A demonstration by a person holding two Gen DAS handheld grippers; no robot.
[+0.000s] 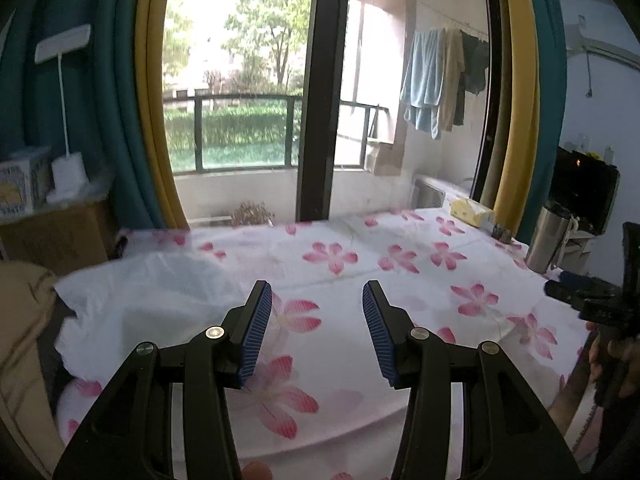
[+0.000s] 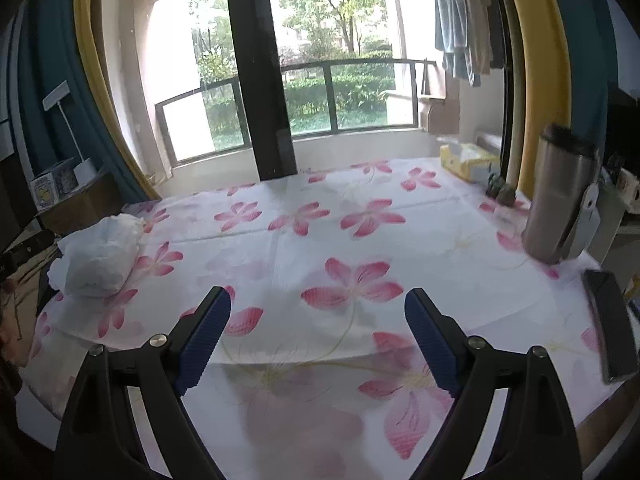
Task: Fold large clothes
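Now, left gripper (image 1: 317, 330): jaws released, empty, above worktop (image 1: 400, 280)
right gripper (image 2: 318, 336): jaws wide, empty
white garment (image 2: 100, 256): bundled aside at worktop's left edge, probably set down done

steel flask (image 2: 558, 200) upright, right edge | tissue box (image 2: 468, 160) far right | phone (image 2: 610, 324)

One white garment bundle (image 2: 100, 256) is lying at the left of the frame on one flowered cloth (image 2: 320, 240). One steel flask (image 2: 560, 196) is standing at the right edge, and one yellow tissue pack (image 2: 468, 160) is sitting at the upper right. One dark phone (image 2: 610, 324) is lying at the lower right. Two grippers (image 1: 316, 332) (image 2: 318, 336) are showing, one per view.
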